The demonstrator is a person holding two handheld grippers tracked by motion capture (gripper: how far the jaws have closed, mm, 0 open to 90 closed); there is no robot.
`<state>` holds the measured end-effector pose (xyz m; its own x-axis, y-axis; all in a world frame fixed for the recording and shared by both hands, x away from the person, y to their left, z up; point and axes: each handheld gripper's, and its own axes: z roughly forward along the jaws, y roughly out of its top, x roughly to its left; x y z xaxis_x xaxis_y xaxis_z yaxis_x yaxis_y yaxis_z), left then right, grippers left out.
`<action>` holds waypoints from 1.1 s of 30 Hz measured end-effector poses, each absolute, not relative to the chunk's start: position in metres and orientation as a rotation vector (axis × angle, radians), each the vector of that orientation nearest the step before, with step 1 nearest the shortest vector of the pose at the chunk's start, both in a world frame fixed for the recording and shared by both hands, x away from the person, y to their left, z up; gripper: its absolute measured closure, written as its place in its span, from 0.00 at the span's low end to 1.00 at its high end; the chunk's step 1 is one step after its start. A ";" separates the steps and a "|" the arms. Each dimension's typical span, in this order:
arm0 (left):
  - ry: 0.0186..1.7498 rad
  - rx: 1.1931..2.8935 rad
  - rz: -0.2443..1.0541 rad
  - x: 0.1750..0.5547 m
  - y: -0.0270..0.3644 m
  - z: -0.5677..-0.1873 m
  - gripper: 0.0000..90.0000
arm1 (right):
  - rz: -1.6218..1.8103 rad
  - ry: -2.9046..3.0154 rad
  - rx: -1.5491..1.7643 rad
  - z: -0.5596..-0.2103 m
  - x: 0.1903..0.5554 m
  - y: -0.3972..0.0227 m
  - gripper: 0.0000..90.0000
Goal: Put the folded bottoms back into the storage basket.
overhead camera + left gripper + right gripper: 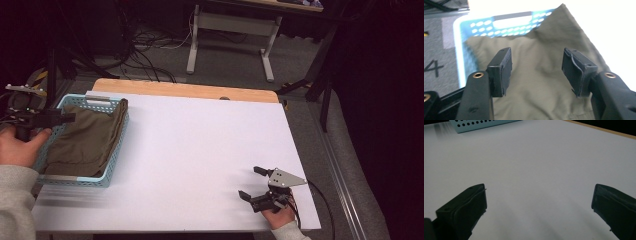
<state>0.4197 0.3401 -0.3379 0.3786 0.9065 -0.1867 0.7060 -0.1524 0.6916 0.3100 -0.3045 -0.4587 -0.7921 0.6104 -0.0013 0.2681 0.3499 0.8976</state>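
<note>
one olive-green cloth (90, 135) lay folded in one light blue basket (75, 180), which stood at the left edge of the white-covered bench (200, 150). the cloth filled most of the basket, and its far corner rode up over the basket's far rim and right wall. the basket's walls were perforated, with a handle slot in the far end.

the left claw (67, 118) hung over the basket's left rim, pointing across the cloth. in the left gripper view its jaws stood well apart with the cloth (541, 82) showing between and beyond them, and nothing was held. whether the pads touched the fabric could not be told.

the right claw (251, 183) sat well away from the basket, low over the bare bench near its front right corner. its jaws were spread wide and empty, pointing toward the basket (481, 125).

judging by its soft creases and sagging surface, the cloth looked light and limp: it would likely drape and unfold when lifted rather than keep its shape. a pinch on a raised fold or on the corner lying over the rim seemed the easiest hold, since flat fabric gives the jaws little to close on.

count: one cloth, one basket, two claws.
</note>
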 end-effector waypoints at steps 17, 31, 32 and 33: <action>1.268 1.985 0.305 0.422 0.268 -0.342 0.43 | 1.427 2.283 0.771 -0.458 0.310 -0.305 0.01; 1.263 2.086 0.212 0.442 0.229 -0.371 0.46 | 1.431 2.283 0.768 -0.458 0.310 -0.305 0.01; 1.263 2.095 0.219 0.442 0.227 -0.372 0.47 | 1.432 2.284 0.769 -0.458 0.310 -0.305 0.01; 1.267 2.101 0.219 0.443 0.225 -0.373 0.47 | 1.432 2.284 0.769 -0.458 0.310 -0.305 0.01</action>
